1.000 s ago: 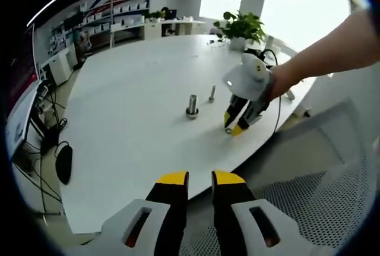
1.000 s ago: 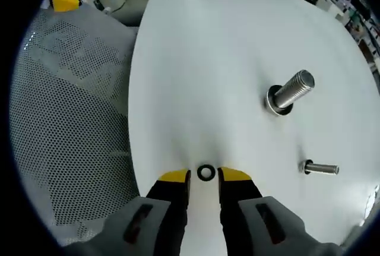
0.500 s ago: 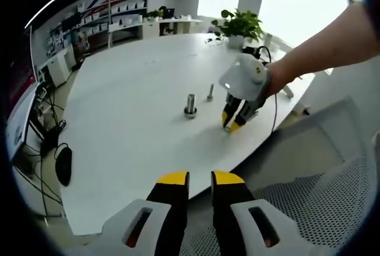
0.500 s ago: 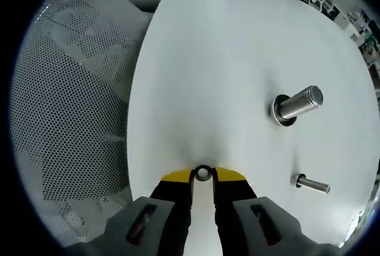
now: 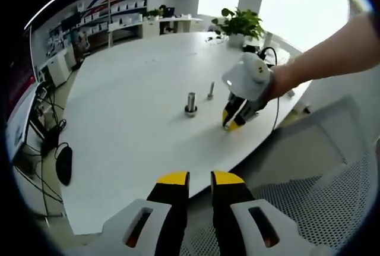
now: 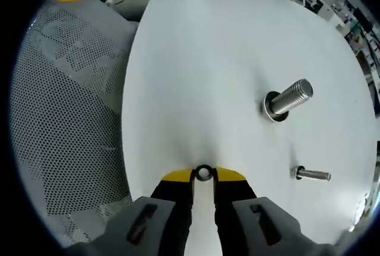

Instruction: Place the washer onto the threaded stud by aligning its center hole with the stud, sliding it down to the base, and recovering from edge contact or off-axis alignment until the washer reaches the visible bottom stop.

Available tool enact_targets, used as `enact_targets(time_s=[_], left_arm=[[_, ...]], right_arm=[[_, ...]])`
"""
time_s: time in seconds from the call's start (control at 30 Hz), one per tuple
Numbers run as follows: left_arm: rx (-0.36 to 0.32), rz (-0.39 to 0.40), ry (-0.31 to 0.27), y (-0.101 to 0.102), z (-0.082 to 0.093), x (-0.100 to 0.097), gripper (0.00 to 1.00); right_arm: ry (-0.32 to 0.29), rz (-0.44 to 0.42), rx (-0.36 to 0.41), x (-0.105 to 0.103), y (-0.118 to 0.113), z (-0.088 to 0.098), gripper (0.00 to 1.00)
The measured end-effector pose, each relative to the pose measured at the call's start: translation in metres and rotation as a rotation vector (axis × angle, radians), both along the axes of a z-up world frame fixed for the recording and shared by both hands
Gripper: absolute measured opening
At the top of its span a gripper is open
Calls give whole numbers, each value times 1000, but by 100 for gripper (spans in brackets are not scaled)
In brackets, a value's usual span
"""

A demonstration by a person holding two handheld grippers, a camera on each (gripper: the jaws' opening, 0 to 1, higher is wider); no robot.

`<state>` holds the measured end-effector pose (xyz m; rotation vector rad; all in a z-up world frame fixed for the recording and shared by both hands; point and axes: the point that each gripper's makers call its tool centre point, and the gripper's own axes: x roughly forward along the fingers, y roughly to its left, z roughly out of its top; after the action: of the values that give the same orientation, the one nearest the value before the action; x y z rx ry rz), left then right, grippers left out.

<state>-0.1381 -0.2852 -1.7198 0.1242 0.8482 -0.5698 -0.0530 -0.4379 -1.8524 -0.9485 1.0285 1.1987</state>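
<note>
Right gripper (image 6: 203, 174) clamped tight on the washer (image 6: 203, 173), small dark ring pinched between the yellow tips right at the near edge of the white table (image 6: 196, 78). From there, at about two o'clock in the right gripper view, big threaded stud (image 6: 289, 99) standing on its wide base, well apart from the washer. At three o'clock, a thinner bolt (image 6: 311, 174), also well clear. Grey mesh chair (image 6: 65, 125) off at nine o'clock, beside the table edge.

Left gripper (image 5: 199, 178) hanging off the table, yellow tips drawn close with a narrow gap, gripping nothing. Straight up at twelve o'clock in the left gripper view, the stud (image 5: 190, 104) out in the middle of the tabletop (image 5: 130, 107), thin bolt (image 5: 211, 90) just beyond it. At one o'clock, the right gripper (image 5: 233, 122) tipped down on the table near its edge, a person's hand (image 5: 279, 81) behind it. Potted plant (image 5: 240, 26) at the far side.
</note>
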Motion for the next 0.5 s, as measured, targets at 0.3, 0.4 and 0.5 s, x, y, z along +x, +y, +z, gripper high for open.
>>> enact_targets(time_s=[0.3,0.4,0.5], left_arm=[[5,-20,10,-3,-1,-3,12],[-16,-4,-19,-2,5,1,13],[-22,-7,-32,-3,7,2,14]], right_arm=[[-22,-188,56,10,-9,1,13],[-7,-280,88,19,-10,9,13],[-19,-374,137,39,-11,24,13]])
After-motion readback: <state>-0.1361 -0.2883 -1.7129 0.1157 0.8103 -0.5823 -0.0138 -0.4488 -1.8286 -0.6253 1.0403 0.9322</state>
